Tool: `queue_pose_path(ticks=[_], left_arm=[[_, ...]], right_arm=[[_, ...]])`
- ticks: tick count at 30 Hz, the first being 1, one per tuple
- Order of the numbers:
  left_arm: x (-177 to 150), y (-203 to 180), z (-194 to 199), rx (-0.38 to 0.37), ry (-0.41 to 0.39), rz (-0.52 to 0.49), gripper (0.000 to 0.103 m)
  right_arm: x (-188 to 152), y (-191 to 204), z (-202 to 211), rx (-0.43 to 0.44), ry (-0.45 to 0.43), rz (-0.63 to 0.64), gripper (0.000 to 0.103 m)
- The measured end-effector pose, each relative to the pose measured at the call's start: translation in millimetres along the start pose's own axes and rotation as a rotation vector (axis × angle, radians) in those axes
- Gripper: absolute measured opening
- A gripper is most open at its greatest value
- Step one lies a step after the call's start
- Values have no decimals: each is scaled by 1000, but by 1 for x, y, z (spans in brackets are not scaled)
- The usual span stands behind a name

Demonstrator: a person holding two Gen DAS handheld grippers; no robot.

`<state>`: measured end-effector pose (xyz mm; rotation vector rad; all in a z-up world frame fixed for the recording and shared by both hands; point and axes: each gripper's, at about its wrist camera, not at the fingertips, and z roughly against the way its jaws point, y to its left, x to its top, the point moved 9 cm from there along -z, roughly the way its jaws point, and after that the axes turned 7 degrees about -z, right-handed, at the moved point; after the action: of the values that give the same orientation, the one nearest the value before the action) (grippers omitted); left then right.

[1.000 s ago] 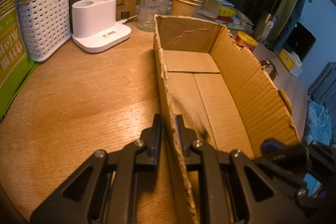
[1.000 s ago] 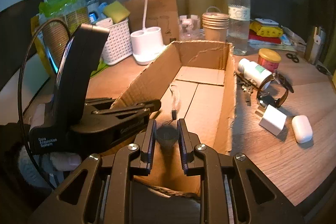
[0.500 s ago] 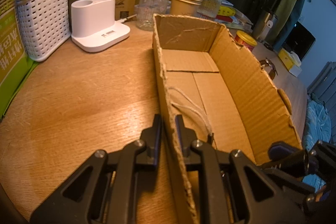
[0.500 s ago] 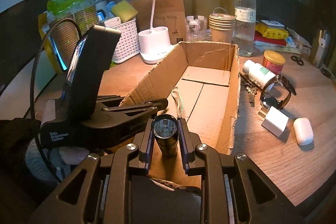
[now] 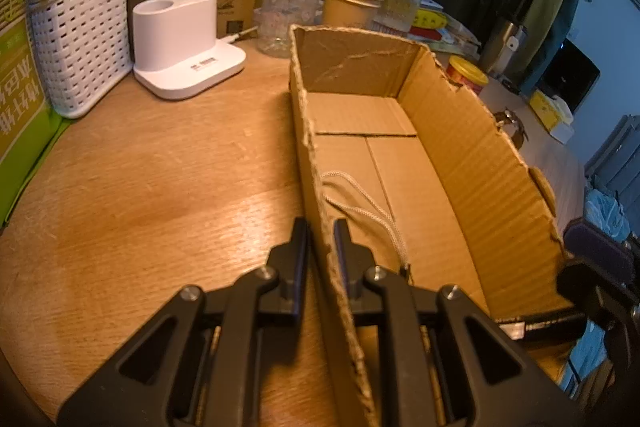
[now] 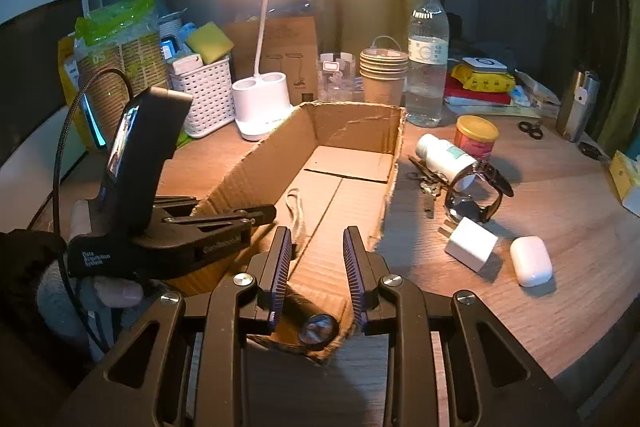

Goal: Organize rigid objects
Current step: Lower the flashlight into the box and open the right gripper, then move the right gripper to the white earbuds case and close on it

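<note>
One cardboard box (image 6: 352, 163) on the table (image 5: 140, 187), open-topped. One flashlight (image 6: 310, 319) lies in its near end, lens toward the viewer, white wrist cord (image 5: 360, 199) trailing along the floor of the box. Right hand-held gripper (image 6: 316, 251): jaws spread, holding nothing, poised above the flashlight. Left hand-held gripper (image 5: 320, 243): pressed together on the box's left wall; casing printed "Data Acquisition System". Right of the box: one watch (image 6: 476, 191), one white charger cube (image 6: 470, 243), one earbud case (image 6: 530, 261), one white pill bottle (image 6: 442, 155). One stack of paper cups (image 6: 382, 75) at the far end; cup count unclear.
</note>
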<state>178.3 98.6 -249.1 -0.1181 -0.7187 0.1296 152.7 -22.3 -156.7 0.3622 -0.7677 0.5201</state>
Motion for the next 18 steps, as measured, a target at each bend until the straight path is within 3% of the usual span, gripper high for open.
queue_pose_path(ticks=[5, 12, 18], left_arm=[[0, 0, 0, 0, 0, 0, 13], [0, -1, -1, 0, 0, -2, 13], [-1, -1, -2, -4, 4, -2, 13]], right_arm=[[-2, -11, 2, -39, 4, 9, 29], [-25, -13, -20, -43, 90, 22, 29], [-21, -17, -17, -42, 77, 4, 32]])
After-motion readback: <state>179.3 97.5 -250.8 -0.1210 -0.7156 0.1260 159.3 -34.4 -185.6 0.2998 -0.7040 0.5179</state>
